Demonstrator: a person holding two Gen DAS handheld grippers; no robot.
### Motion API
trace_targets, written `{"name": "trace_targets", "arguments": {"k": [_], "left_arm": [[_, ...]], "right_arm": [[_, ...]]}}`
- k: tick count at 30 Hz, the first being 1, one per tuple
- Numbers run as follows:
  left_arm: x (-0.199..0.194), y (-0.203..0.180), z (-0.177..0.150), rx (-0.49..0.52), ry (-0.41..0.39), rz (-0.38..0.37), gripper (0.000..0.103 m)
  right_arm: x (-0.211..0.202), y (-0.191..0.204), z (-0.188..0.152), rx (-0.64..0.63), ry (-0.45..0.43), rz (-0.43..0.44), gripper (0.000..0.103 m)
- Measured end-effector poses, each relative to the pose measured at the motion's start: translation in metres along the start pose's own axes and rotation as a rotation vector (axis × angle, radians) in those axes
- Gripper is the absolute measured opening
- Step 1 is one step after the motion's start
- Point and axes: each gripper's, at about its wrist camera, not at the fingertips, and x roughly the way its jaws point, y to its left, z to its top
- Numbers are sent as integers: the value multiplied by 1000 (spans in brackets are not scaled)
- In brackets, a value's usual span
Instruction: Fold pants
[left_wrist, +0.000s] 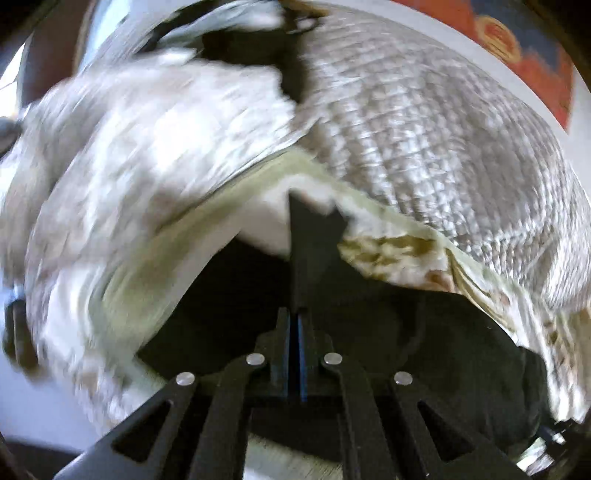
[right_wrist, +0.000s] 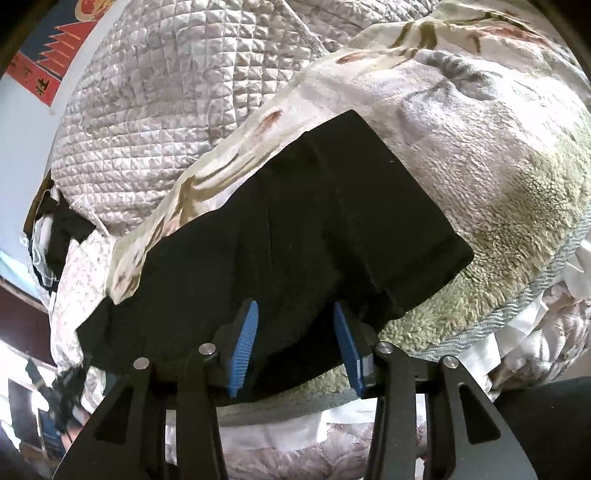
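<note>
The black pants (right_wrist: 314, 221) lie folded flat on a fluffy floral blanket (right_wrist: 480, 155) in the right wrist view. My right gripper (right_wrist: 295, 310) is at their near edge, its blue pads (right_wrist: 243, 339) standing apart with black cloth lying between them and not pinched. In the blurred left wrist view the pants (left_wrist: 424, 325) form a dark mass low and to the right. My left gripper (left_wrist: 314, 210) is shut, its fingers pressed together, and a small flap of black cloth sticks out beside the tips.
A grey quilted cover (right_wrist: 155, 110) lies behind the blanket, also seen as the quilted cover (left_wrist: 424, 129) in the left wrist view. A red and blue picture (right_wrist: 40, 66) hangs on the wall. More dark and white clothing (right_wrist: 59, 229) is piled at the left.
</note>
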Motion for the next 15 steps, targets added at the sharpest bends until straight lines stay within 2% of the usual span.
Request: {"name": "trace_targets", "arguments": {"k": [5, 7, 9, 12, 15], "left_arm": [[14, 22, -13, -97, 65, -21, 6], [15, 23, -13, -114, 61, -33, 12], [21, 25, -14, -130, 75, -30, 29], [27, 31, -16, -168, 96, -38, 31], [30, 29, -10, -169, 85, -31, 31]], "right_arm": [[-1, 2, -1, 4, -4, -8, 44], [-2, 1, -1, 9, -9, -9, 44], [-3, -1, -2, 20, -17, -9, 44], [-5, -2, -2, 30, -31, -10, 44], [-10, -6, -3, 43, -57, -18, 44]]}}
